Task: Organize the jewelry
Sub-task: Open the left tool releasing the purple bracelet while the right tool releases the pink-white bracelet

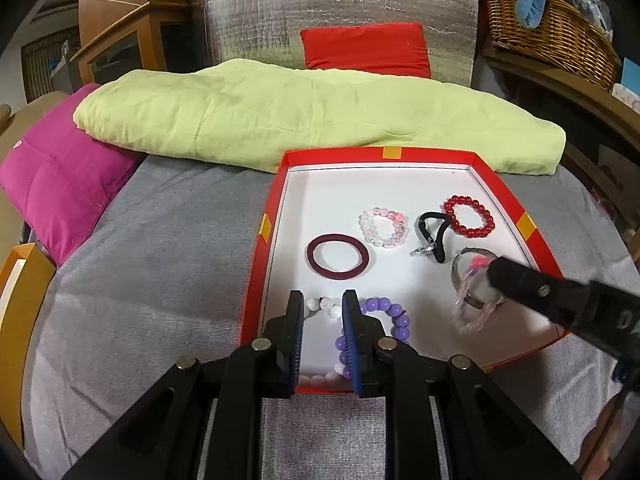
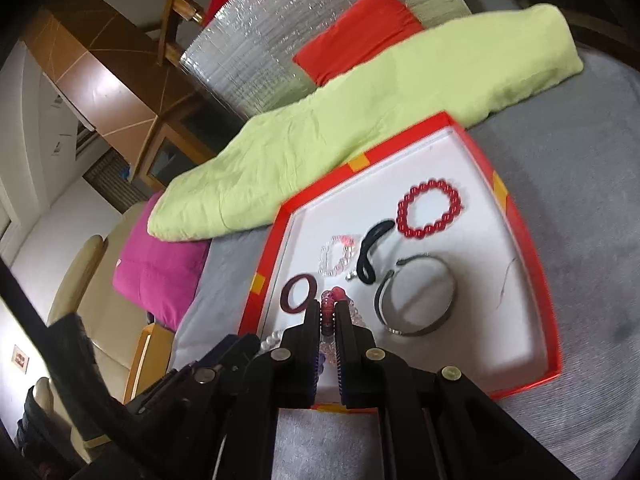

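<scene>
A red box lid with a white inside (image 1: pixel 276 208) (image 2: pixel 516 216) lies on the grey bed. In it lie a maroon hair tie (image 1: pixel 338 257) (image 2: pixel 298 294), a clear pink bead bracelet (image 1: pixel 383 227) (image 2: pixel 338 258), a black hair tie (image 1: pixel 434 236) (image 2: pixel 370 258), a red bead bracelet (image 1: pixel 469 216) (image 2: pixel 429 209), a metal bangle (image 1: pixel 460 276) (image 2: pixel 416 298) and a purple and white bead bracelet (image 1: pixel 384 320). My left gripper (image 1: pixel 322 312) is open above the purple and white bracelet. My right gripper (image 2: pixel 329 316) (image 1: pixel 496 276) is shut on a pink translucent bracelet (image 2: pixel 330 306) (image 1: pixel 476 312), held above the lid's right side.
A folded yellow-green blanket (image 1: pixel 300 116) lies behind the lid. A magenta pillow (image 1: pixel 64 168) sits at the left, a red cushion (image 1: pixel 364 48) against a silver foil panel at the back. A wicker basket (image 1: pixel 552 28) stands on a shelf at the right.
</scene>
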A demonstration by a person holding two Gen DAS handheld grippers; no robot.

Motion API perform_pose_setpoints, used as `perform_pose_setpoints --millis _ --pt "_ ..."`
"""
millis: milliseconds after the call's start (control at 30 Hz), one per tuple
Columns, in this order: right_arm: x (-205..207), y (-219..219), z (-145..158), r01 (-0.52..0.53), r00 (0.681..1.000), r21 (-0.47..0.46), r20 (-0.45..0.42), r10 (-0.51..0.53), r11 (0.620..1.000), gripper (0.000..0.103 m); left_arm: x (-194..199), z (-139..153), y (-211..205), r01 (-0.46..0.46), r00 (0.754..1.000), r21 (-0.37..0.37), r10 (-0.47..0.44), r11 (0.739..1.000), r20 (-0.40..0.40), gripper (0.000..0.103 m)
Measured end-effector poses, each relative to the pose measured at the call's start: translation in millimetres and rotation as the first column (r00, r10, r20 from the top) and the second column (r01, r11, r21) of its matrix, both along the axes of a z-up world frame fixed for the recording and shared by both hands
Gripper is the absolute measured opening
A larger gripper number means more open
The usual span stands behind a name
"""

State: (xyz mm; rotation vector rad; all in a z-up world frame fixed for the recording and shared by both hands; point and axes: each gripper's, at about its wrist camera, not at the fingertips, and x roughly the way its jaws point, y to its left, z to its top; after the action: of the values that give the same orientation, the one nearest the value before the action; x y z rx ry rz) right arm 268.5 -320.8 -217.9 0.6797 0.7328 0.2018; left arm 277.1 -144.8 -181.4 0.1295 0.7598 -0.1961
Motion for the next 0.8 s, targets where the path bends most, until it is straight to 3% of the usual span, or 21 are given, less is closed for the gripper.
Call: perform_pose_setpoints --millis 67,167,333,467,500,700,800 --pt "1 1 -4 0.005 1.000 -0.011 -0.022 -0.005 1.000 0.011 -1 2 2 -0.003 1.000 0.003 0.003 1.000 0.005 0.023" --pt "0 -1 -6 0.024 0.999 -0.037 -0.047 -0.026 0.999 0.011 -3 5 5 -0.009 1.000 0.002 0.009 1.000 0.013 0.044" --pt "-3 -3 -2 0.037 0.997 -0.096 -0.062 -0.043 0.995 0.014 -6 11 9 -0.024 0.999 -0.003 0.024 1.000 0.026 0.057" --pt "-11 -9 4 0.052 0.996 -0.101 -0.072 -0.059 0.994 0.047 -9 13 11 -0.038 0.999 -0.007 0.038 0.999 0.020 0.066" --pt "-14 -10 7 0.057 0.996 -0.105 -0.062 -0.064 0.993 0.050 -10 14 11 -0.043 0.999 0.001 0.043 0.999 0.023 0.067" --pt "-35 -9 32 0.062 0.998 -0.169 -0.011 -0.065 0.984 0.050 -20 22 17 -0.073 0.996 0.034 0.071 0.997 0.057 0.072" --pt "-46 -1 44 0.061 0.998 -0.251 -0.004 -0.064 0.966 0.052 -26 27 22 -0.118 0.990 0.070 0.112 0.991 0.086 0.076"
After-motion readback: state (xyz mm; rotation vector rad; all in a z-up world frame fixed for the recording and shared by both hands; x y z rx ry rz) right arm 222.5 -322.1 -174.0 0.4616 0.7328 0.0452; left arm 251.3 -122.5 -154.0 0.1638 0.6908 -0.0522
